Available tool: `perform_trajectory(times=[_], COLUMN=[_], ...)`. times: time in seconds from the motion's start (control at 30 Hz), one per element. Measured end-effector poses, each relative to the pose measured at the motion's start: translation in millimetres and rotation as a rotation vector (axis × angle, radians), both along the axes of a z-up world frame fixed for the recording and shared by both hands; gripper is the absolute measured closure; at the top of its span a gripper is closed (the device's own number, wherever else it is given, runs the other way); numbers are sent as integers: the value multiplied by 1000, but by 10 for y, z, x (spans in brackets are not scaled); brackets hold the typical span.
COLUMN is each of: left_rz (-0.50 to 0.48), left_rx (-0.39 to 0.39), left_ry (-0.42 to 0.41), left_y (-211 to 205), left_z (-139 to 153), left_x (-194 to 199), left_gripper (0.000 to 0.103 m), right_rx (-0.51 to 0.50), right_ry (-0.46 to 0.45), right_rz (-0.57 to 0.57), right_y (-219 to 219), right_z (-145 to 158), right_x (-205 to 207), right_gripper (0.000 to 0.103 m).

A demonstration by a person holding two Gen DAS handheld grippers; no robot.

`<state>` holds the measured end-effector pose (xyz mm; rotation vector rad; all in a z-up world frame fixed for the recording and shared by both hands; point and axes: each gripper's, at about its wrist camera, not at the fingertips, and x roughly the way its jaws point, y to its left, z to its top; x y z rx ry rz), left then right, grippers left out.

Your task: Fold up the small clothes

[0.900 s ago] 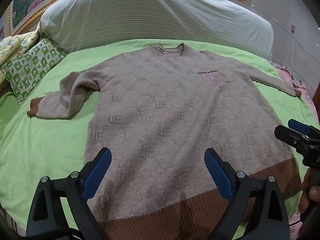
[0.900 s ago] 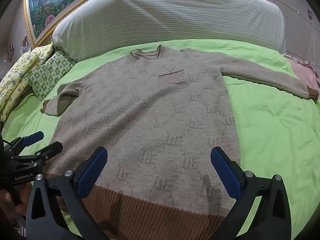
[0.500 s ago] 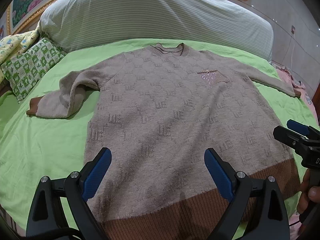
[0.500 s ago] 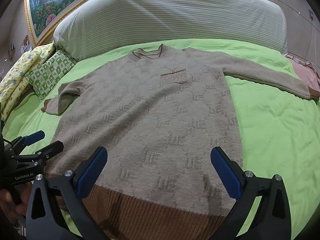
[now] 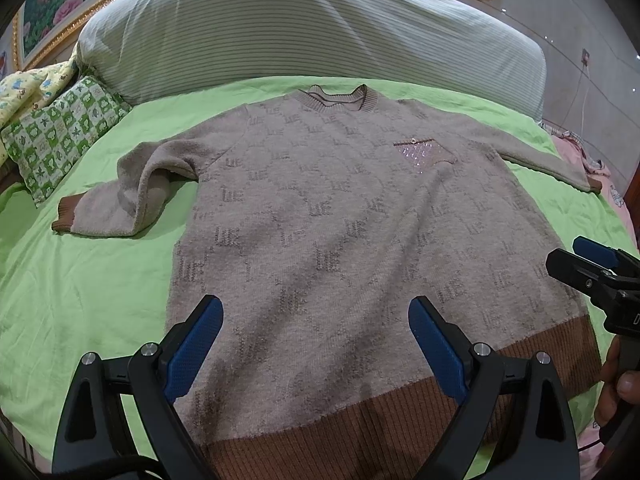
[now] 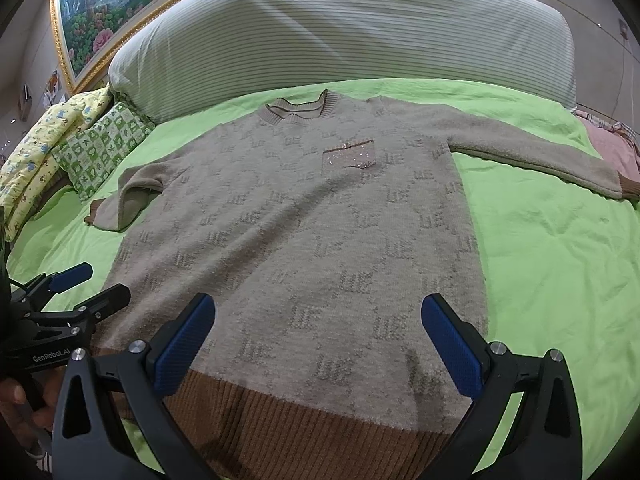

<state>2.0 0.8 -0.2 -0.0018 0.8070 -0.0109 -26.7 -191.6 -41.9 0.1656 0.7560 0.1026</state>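
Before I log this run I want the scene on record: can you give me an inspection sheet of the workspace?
Surface: bed with a wrinkled lime-green sheet.
Job's things: beige knitted sweater with brown ribbed hem, spread flat, front up; one sleeve bent back on itself, the other sleeve stretched straight; sparkly chest pocket.
Clutter: green-and-white checked pillow, yellow printed quilt, pink cloth at the bed's edge.
Grippers: left gripper and right gripper both open above the hem, holding nothing.
Cables: thin white cable on the wall.
Surroundings: striped grey-white bolster, gold-framed flower painting.
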Motion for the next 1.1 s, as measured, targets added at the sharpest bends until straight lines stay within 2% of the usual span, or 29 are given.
perform_trajectory(times=[0.47,0.67,0.73,0.97,1.07,1.1], left_rz=[-7,-10,-11,-17,-26,-27], left_rx=[24,85,58,61,62,42], left_ry=[-13,-16,-25,16,30,-8], left_y=[-40,-68,-67,-64,-58,-50], left_z=[-29,-24,-25,-4,34,50], left_x=[32,52,48,71,142,162], left_gripper=[8,8,8,8,8,8], right_rx=[7,11,7,7,87,117], right_ry=[-2,12,14,-13,-37,-43], right_rz=[3,4,4,-2,-33,-60], right_y=[-3,-13,-11,-22,-211,-334], right_z=[7,11,11,22,58,62], right_x=[19,23,21,6,-4,-3], right_gripper=[0,0,0,0,0,0])
